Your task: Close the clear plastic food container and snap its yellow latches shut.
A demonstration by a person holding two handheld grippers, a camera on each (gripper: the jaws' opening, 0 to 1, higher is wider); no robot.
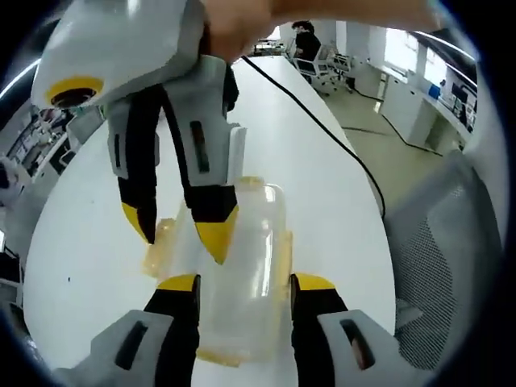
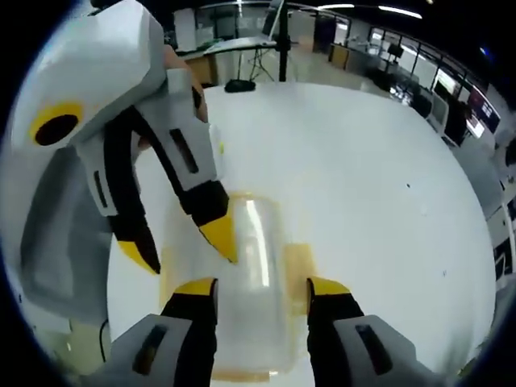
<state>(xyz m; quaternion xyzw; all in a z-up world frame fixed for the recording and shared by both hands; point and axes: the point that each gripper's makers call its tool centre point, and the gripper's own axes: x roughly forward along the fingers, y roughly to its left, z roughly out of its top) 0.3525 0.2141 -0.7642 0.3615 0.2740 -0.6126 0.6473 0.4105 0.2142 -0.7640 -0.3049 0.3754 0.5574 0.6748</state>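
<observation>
We find no brand, label or legible writing on anything here. The clear plastic food container lies on a white table, and we have both tongs on it from opposite ends. In the left gripper view, the left gripper stands with its jaws spread, one yellow tip at each long side of the container near the yellowish latches; whether the tips touch the plastic we cannot tell. The right gripper reaches in from above, its jaws parted, one yellow tip resting on the container's lid and the other down beside the left edge. In the right gripper view, the right gripper straddles the container with jaws wide, while the left gripper comes in from the left, one tip on the lid. A black cable runs across the table.
</observation>
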